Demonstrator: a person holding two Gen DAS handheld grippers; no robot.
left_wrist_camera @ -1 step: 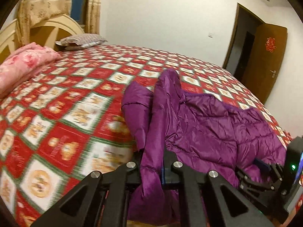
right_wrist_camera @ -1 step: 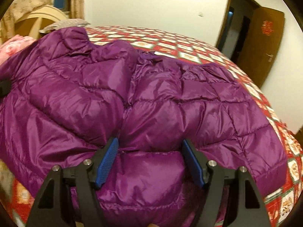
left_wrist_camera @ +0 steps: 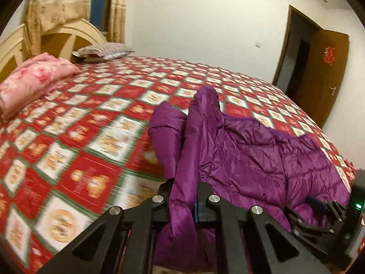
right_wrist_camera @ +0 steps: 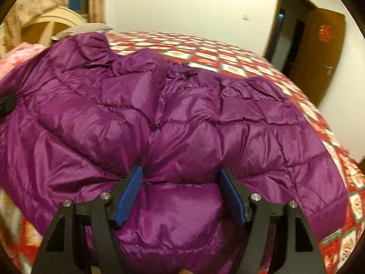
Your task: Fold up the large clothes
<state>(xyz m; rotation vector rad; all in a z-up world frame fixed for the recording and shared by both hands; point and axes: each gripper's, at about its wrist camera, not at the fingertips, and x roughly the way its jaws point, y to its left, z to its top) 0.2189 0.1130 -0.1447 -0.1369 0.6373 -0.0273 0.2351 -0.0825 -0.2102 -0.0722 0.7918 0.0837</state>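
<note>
A purple quilted down jacket lies on the bed near its front edge. My left gripper is shut on a fold of the jacket at its left side, and the fabric hangs down between the fingers. In the right wrist view the jacket fills most of the frame. My right gripper stands wide, with a thick puffy fold of the jacket's near edge between its blue pads. The right gripper also shows in the left wrist view at the jacket's right end.
The bed has a red, white and green checked cover. A folded pink quilt and a striped pillow lie by the cream headboard. A brown door stands open at the far right.
Both views are slightly shifted, with motion blur on the bed cover. Both grippers keep the same hold on the jacket.
</note>
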